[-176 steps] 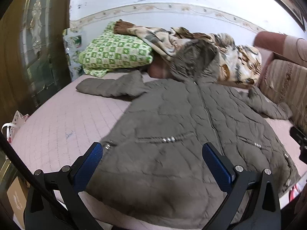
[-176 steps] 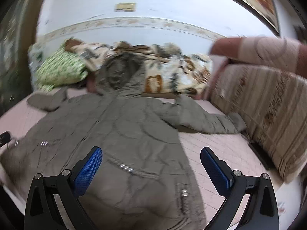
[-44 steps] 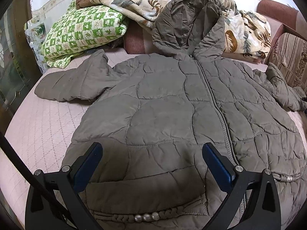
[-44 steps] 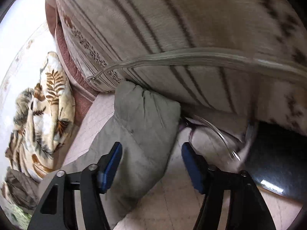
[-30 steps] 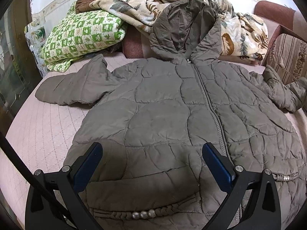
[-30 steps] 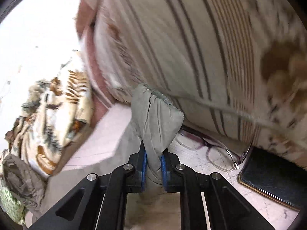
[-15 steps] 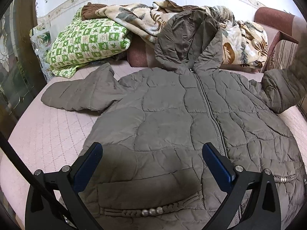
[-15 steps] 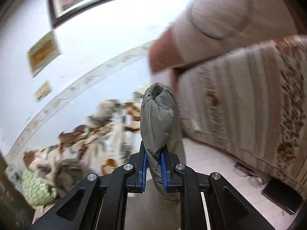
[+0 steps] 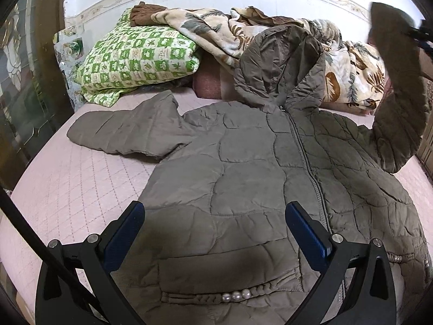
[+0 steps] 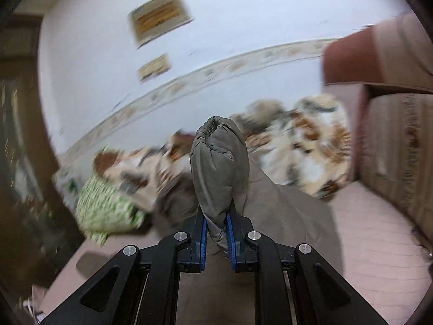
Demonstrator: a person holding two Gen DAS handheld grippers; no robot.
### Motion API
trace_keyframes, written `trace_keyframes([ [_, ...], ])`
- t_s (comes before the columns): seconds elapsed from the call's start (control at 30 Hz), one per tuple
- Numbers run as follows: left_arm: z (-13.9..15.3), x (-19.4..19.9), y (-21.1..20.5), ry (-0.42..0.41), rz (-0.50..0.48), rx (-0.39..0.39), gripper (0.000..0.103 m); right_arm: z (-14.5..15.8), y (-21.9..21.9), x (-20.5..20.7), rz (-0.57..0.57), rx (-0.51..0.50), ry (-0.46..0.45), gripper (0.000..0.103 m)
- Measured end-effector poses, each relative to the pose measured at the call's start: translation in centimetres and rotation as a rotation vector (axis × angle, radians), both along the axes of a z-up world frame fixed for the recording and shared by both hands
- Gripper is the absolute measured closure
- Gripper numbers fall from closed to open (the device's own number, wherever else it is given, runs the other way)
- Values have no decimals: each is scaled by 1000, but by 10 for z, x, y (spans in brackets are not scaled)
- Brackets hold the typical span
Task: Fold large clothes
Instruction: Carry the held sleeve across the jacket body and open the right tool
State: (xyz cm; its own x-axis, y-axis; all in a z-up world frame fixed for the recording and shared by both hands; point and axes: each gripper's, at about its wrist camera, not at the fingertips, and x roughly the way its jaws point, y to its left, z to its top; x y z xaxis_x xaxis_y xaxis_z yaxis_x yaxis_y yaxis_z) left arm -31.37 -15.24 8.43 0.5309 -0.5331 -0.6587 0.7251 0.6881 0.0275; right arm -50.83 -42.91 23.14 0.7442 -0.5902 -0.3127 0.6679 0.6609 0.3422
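A: A quilted olive jacket [image 9: 243, 168] is seen spread front-up on a pink mattress [image 9: 70, 189], its zipper closed and its hood [image 9: 278, 62] propped against a leaf-print blanket [image 9: 213, 27] at the head end.

B: And the sleeves?

A: One sleeve [image 9: 121, 132] is laid flat on the mattress, out to the jacket's side nearest the green pillow [image 9: 138, 54]. The other sleeve [image 10: 219, 170] is held up off the mattress, on the jacket's side nearest the striped cushion [image 10: 400, 146].

B: By what is it held?

A: It is clamped by the right gripper [image 10: 216, 233]: the blue pads are pressed into the fabric just below the gathered cuff, which is pointed upward (the background in that view is smeared by blur).

B: What of the left gripper [image 9: 213, 224]?

A: It is held above the jacket's lower front, jaws spread wide, with nothing between them. A pocket trimmed with braid and three pearls [image 9: 235, 295] is seen below it, toward the hem.

B: Anything behind the jacket?

A: A white wall with a patterned border is seen beyond the blanket, and two framed notices [image 10: 159, 19] are hung on it.
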Motion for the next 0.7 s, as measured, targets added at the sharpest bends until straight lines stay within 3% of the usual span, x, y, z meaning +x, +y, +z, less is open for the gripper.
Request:
trace_keyframes([
  [0.23, 1, 9, 11, 25, 32, -17, 0, -46, 44, 93, 198, 49, 96, 90],
  [0.47, -8, 16, 15, 44, 45, 10, 0, -134, 72, 182, 319, 116, 280, 90],
  [0.57, -8, 16, 15, 51, 43, 9, 0, -173, 78, 203, 373, 158, 347, 90],
  [0.7, -6, 16, 14, 50, 43, 3, 0, -201, 88, 215, 438, 170, 391, 86],
])
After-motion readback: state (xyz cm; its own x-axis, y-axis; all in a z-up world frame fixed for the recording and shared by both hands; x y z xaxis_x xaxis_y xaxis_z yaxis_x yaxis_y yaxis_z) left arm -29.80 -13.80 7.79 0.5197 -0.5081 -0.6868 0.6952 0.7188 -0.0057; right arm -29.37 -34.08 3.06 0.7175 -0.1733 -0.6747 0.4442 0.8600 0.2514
